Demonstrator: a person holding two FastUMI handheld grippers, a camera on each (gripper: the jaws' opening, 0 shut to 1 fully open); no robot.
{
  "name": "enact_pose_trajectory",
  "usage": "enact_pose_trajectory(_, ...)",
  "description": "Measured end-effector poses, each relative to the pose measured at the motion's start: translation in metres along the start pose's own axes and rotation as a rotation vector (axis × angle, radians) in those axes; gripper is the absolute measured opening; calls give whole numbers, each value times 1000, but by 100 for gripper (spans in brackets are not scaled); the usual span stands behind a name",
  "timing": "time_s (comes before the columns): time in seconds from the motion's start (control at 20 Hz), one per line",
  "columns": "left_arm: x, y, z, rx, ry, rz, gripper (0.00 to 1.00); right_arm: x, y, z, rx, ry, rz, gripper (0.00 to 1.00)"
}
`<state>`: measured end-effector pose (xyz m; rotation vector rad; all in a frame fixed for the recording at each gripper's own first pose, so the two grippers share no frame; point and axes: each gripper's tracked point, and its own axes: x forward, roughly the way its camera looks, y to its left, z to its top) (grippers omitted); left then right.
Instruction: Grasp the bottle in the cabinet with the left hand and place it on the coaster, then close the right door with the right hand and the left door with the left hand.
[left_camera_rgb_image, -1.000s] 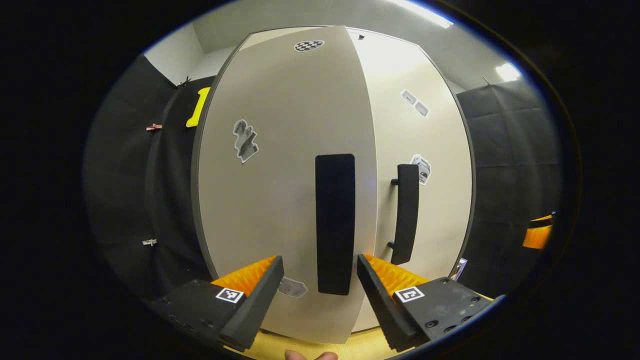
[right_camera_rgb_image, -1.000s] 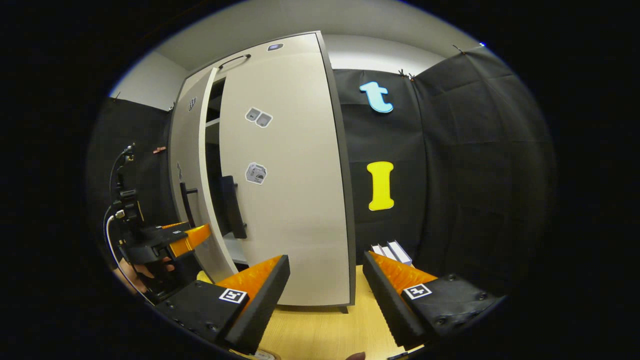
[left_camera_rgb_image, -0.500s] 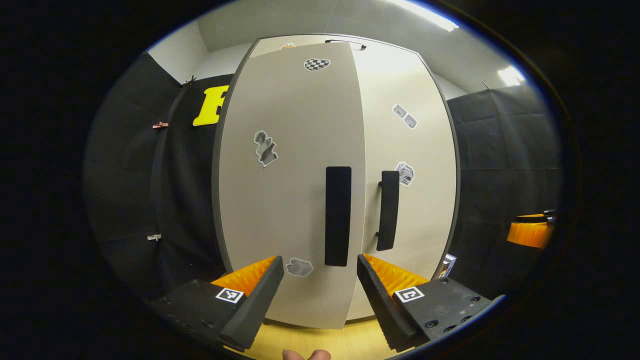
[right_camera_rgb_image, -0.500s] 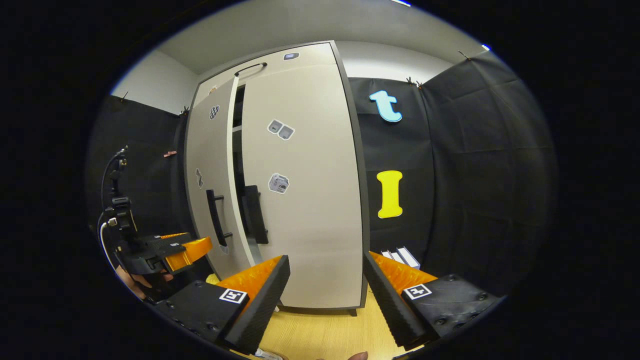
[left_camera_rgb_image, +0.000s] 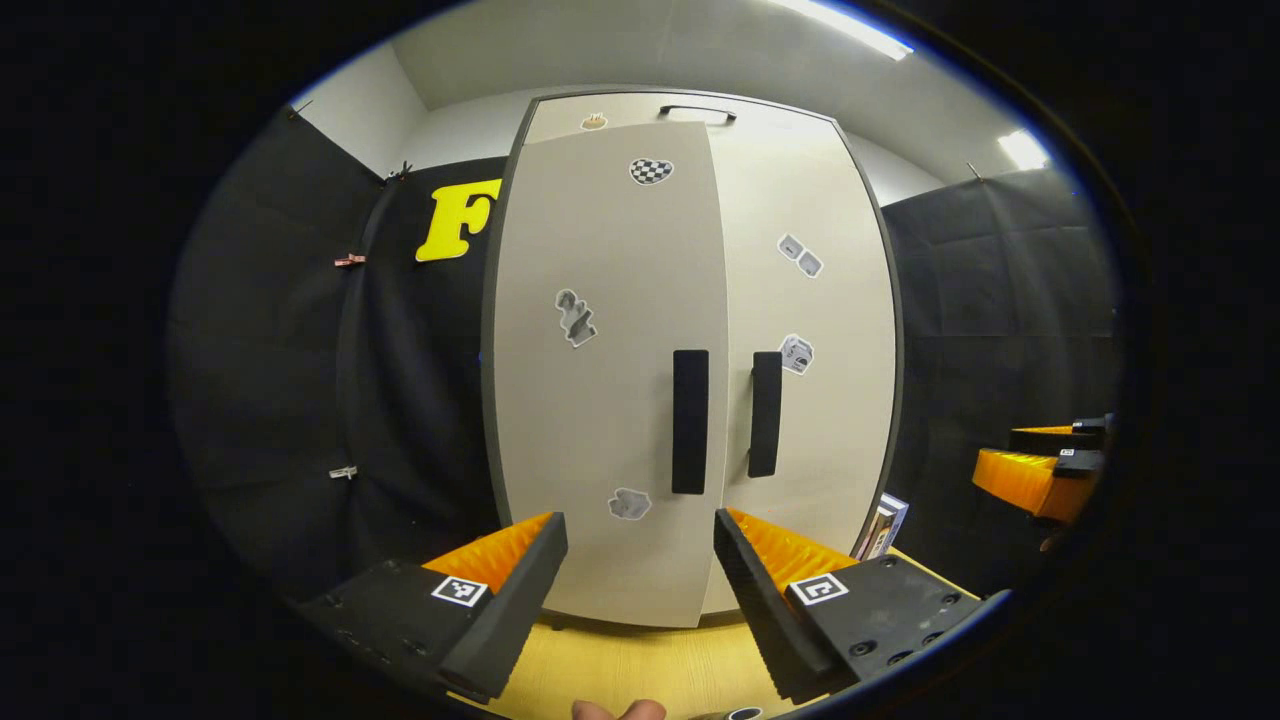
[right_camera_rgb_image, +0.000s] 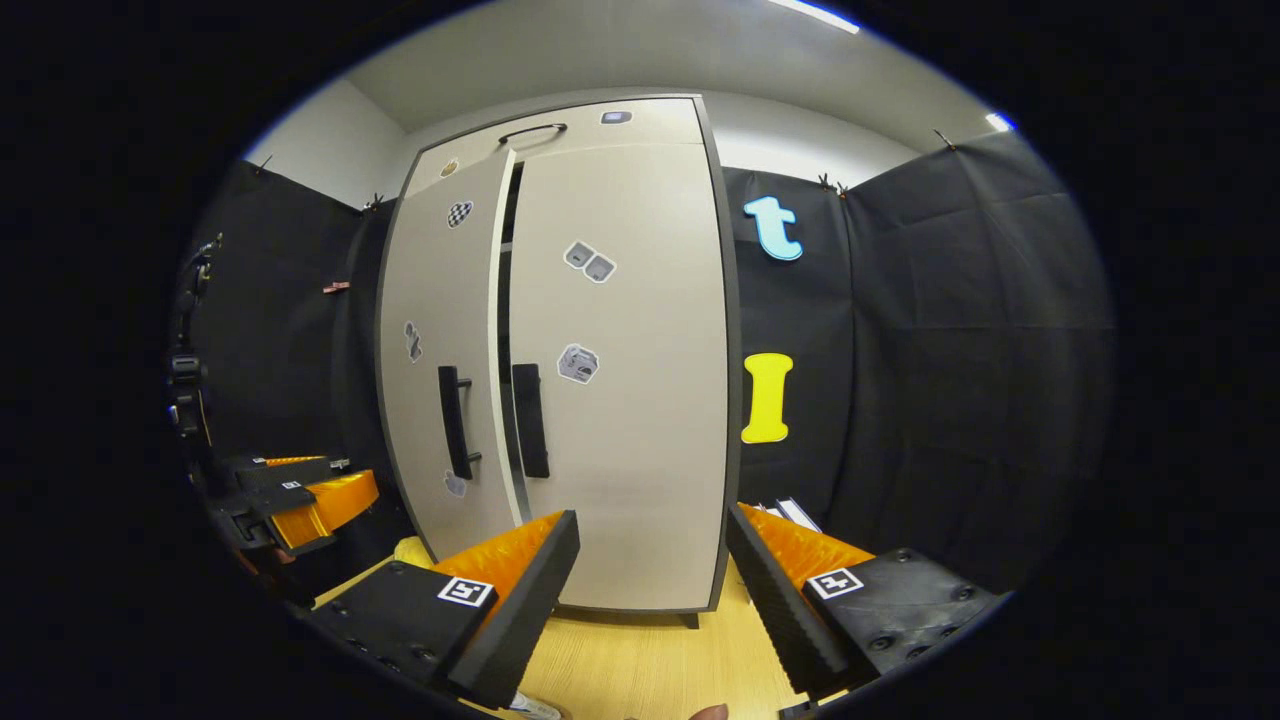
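- Backed away from the cabinet since a moment ago, so both doors look smaller and farther off.
- Swung nearly shut: left door, which stood well open before.
- Still a thin dark gap beside the right door in the right gripper view, so maybe not quite shut; hard to tell.
- Two black handles, left handle and right handle, side by side near the middle.
- Spread wide and holding nothing: left gripper, aimed at the left door, likely to give one last push if needed.
- Spread wide and holding nothing too: right gripper, held back near the yellow table, its door job looking done.
- No telling where the bottle and coaster are from here.
- Looks almost finished, just the last bit of the left door to check.
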<state>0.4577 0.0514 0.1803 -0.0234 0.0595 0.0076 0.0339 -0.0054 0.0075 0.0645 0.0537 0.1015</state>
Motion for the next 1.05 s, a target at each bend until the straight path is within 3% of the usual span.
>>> enact_pose_trajectory(0.6,-66,19,13,19,-44,22,94,-35,31,4,-56,-39,-11,96)
enact_pose_trajectory(1.05,-74,21,11,11,-43,9,94,-44,41,6,-60,-54,1,96)
